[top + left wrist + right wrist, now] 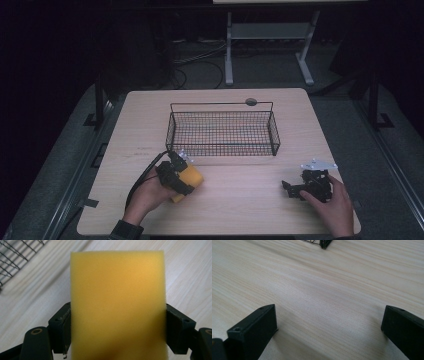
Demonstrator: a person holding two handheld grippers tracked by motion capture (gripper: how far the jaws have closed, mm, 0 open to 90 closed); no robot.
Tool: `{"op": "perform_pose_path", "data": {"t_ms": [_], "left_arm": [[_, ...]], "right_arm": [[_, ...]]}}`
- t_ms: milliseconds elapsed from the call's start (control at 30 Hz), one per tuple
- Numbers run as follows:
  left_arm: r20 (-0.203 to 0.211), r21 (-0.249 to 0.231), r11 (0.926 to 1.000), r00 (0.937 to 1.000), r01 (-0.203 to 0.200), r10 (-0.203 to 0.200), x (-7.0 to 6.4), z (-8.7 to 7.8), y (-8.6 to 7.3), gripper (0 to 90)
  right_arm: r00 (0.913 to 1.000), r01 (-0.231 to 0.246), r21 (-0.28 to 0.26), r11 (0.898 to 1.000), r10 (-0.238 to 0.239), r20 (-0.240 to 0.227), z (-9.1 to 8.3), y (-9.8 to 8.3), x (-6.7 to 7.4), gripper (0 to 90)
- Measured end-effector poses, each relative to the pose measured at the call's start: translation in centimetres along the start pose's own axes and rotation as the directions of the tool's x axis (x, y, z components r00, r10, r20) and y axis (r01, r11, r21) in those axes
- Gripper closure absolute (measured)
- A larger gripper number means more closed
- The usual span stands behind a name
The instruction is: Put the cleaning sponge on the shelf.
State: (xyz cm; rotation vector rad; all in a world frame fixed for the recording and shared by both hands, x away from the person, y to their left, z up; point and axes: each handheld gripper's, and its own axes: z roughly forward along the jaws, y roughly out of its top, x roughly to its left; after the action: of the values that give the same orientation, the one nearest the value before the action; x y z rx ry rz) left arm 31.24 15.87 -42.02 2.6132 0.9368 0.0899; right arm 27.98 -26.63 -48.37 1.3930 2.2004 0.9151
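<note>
One wire basket (223,131) sits mid-table (240,210), nothing visible inside it. Just off the basket's near-left corner, the left gripper (184,172) clamps a yellow sponge (117,305) between both jaws. Well off the basket's near-right corner, the right gripper (290,189) rests low, jaws spread wide over bare wood.

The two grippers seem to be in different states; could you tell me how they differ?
The left gripper is shut on a yellow sponge, while the right gripper is open with nothing between its jaws. The left one sits near the wire basket; the right is farther off. Both are hand-held over the wooden table.
</note>
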Motion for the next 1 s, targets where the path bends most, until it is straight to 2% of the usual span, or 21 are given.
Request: {"op": "perform_pose_path", "data": {"t_ms": [1000], "left_arm": [[0.007, -0.056, 0.9978, 0.9994, -0.034, 0.035, 0.5, -3.3, 3.6, 22.6]], "right_arm": [[1.0, 0.0, 0.0, 1.0, 0.0, -0.001, 0.0, 0.0, 0.0, 0.0]]}}
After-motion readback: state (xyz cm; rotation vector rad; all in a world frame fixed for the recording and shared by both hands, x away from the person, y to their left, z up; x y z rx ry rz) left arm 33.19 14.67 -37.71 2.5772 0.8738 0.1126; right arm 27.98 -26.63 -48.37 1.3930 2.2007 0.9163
